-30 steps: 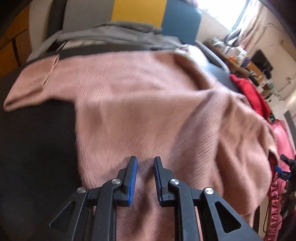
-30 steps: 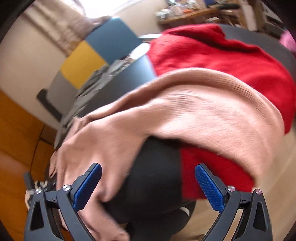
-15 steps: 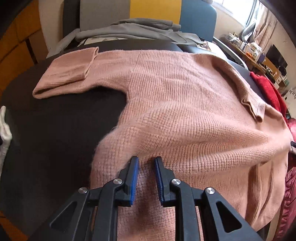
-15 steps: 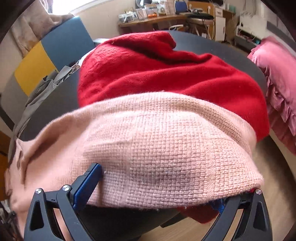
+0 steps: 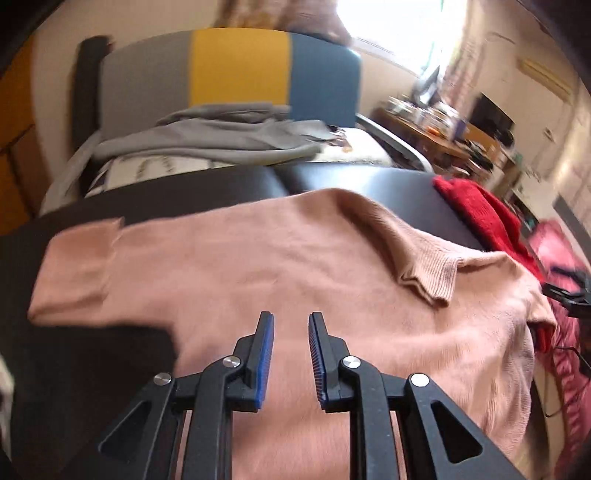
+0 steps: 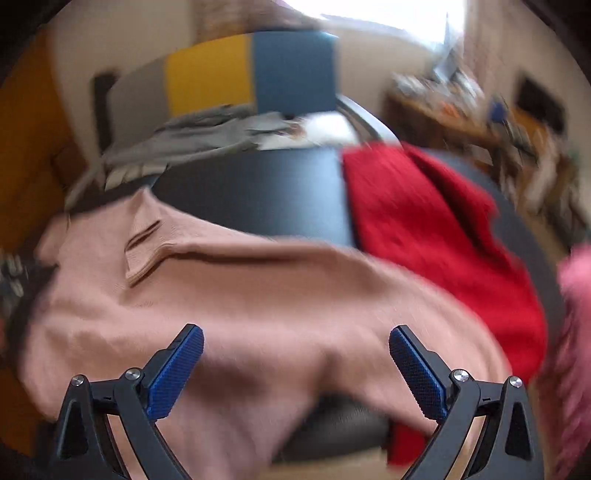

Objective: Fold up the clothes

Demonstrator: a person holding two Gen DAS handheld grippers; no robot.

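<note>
Both tools lifted off pink sweater [image 5: 280,266], no legible writing

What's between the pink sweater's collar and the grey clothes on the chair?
Only bare dark tabletop between pink knit sweater and grey clothes, per left wrist view.

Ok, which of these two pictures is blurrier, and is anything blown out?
Right wrist view is blurrier: the red sweater and pink sweater smear. Left wrist view is sharper, soft only at its edges. The window is blown out white in both.

Dark table [image 5: 229,192] under pink sweater [image 5: 295,266], red sweater [image 6: 424,221]
</note>
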